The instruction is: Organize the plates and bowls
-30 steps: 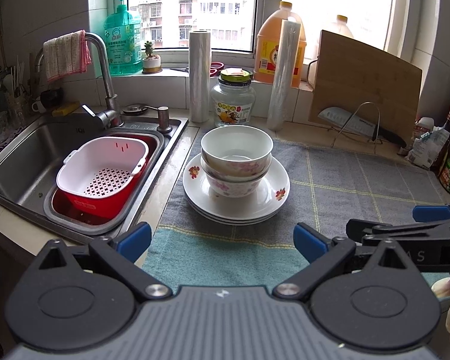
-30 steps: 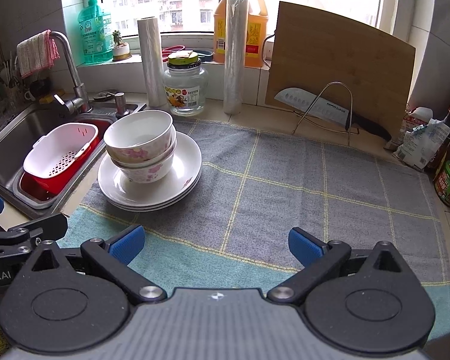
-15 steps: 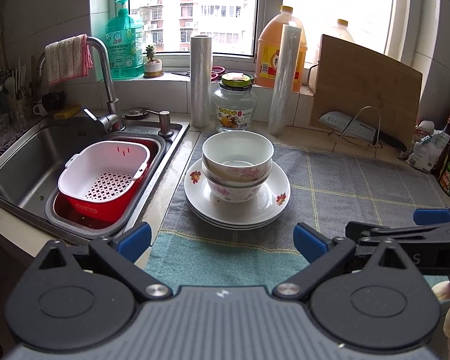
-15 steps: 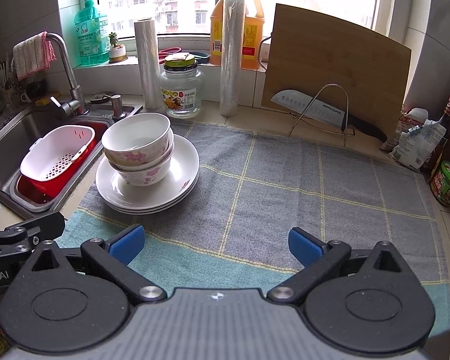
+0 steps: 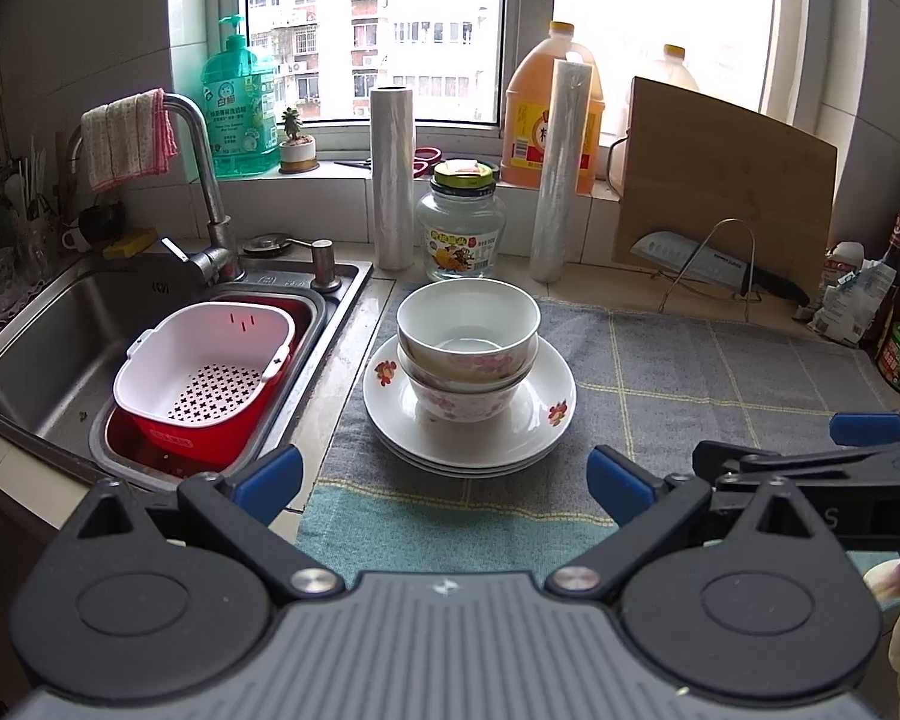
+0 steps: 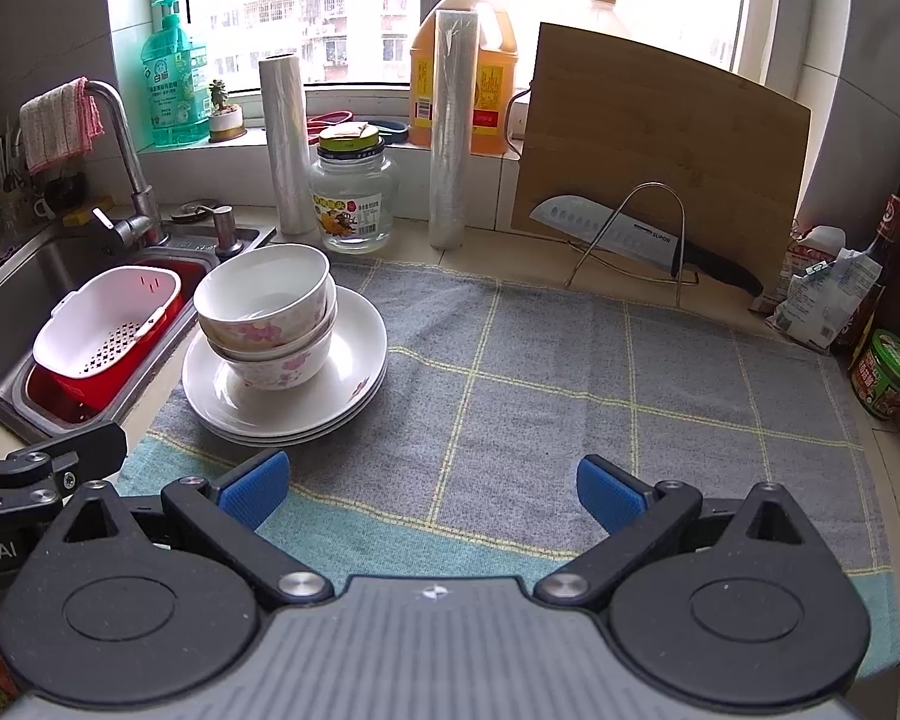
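Observation:
Two white floral bowls [image 5: 468,348] [image 6: 267,315] sit nested on a stack of white flowered plates [image 5: 531,432] [image 6: 354,372] at the left end of a grey and teal checked towel [image 5: 690,372] [image 6: 540,384]. My left gripper [image 5: 444,477] hangs open just in front of the stack, nothing between its blue pads. My right gripper [image 6: 429,489] is open too, over the towel's near edge, to the right of the stack. The right gripper's side shows in the left wrist view [image 5: 810,456].
A steel sink [image 5: 48,336] at the left holds a white colander in a red basin [image 5: 204,372]. A glass jar [image 5: 459,228], two film rolls, oil jugs and a leaning cutting board [image 6: 660,162] with a knife on a wire stand [image 6: 630,240] line the back. Jars and packets crowd the right edge.
Both grippers have drawn back slightly and lifted, so the bowls and plates look a little farther off. Both stay open and nothing on the counter has moved.

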Motion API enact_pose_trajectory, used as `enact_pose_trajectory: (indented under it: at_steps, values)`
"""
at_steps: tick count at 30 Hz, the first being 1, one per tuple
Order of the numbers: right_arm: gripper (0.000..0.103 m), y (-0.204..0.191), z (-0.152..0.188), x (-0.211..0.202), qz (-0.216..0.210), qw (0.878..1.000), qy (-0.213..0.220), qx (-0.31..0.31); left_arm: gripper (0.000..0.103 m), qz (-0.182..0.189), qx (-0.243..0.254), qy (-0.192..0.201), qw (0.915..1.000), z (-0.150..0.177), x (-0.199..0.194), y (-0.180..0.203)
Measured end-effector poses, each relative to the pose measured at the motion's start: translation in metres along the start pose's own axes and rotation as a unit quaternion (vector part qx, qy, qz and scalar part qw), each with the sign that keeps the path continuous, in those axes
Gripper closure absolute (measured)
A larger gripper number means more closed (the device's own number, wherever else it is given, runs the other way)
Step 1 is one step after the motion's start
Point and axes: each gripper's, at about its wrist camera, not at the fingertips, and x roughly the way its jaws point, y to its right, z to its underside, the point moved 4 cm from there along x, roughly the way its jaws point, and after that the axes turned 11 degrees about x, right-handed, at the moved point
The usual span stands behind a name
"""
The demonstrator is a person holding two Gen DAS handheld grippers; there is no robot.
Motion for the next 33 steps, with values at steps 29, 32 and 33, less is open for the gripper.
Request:
enact_pose_trajectory:
  at_steps: [29,32,33]
  values:
    - [0.0,0.0026,-0.0049,0.0038,0.011,1.0,0.003,-0.002,0.002,0.001,0.003,0.0,1.0,-0.0055,0.0053,0.0034]
    - [0.0,0.0018,-0.0052,0.0042,0.011,1.0,0.003,-0.001,0.002,0.002,0.003,0.0,1.0,-0.0056,0.0056,0.003]
    - [0.0,0.0017,-0.0052,0.0043,0.011,1.0,0.003,-0.001,0.002,0.002,0.004,0.001,1.0,-0.0057,0.0055,0.0029]
